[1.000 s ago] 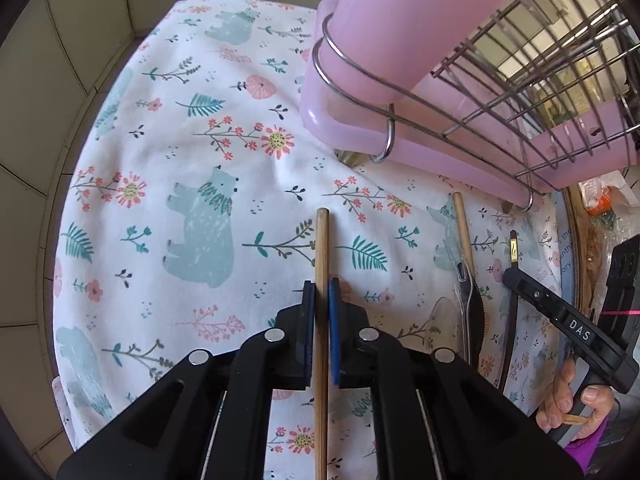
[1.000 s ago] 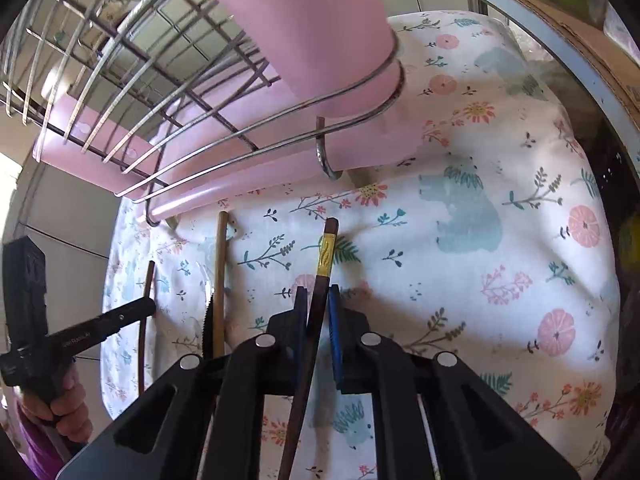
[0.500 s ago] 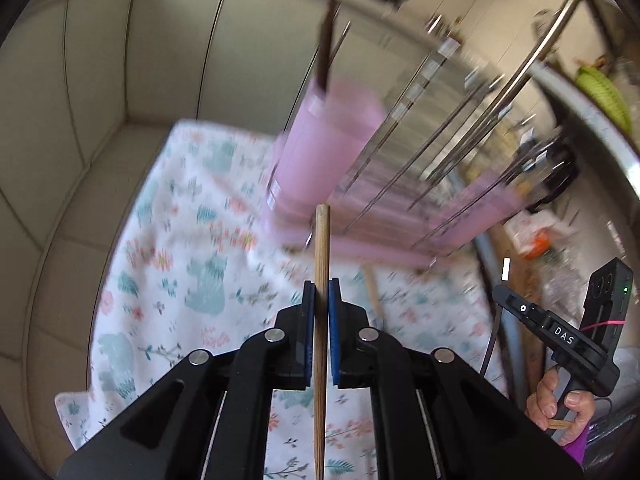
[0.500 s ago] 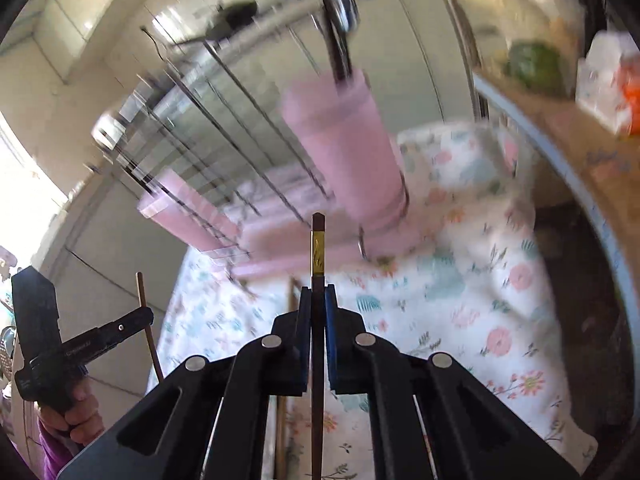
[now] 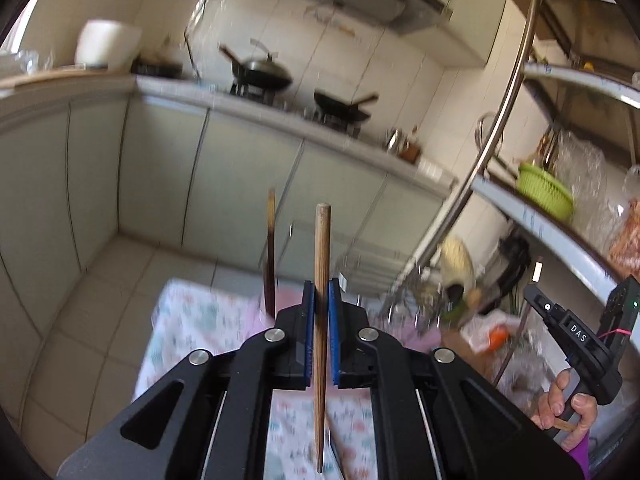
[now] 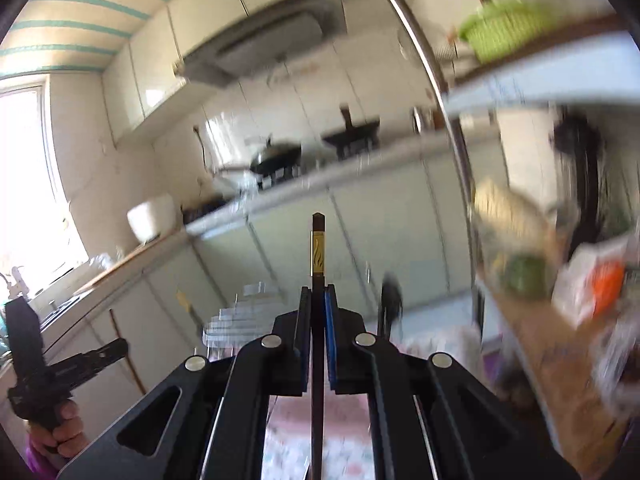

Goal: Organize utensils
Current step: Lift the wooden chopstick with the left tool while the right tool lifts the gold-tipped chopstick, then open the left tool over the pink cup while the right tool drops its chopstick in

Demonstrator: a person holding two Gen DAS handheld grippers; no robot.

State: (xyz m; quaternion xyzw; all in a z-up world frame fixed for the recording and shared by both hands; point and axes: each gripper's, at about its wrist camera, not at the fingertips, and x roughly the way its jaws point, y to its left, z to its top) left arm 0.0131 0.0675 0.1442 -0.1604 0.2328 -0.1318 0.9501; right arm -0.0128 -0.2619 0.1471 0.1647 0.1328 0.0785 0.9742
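Left wrist view: the left gripper (image 5: 320,312) is clamped on a light wooden chopstick (image 5: 321,264) standing upright above the floral cloth (image 5: 188,320). Right wrist view: the right gripper (image 6: 318,312) is clamped on a dark chopstick (image 6: 318,280) with a gold band, upright, counter (image 6: 320,184) far behind.
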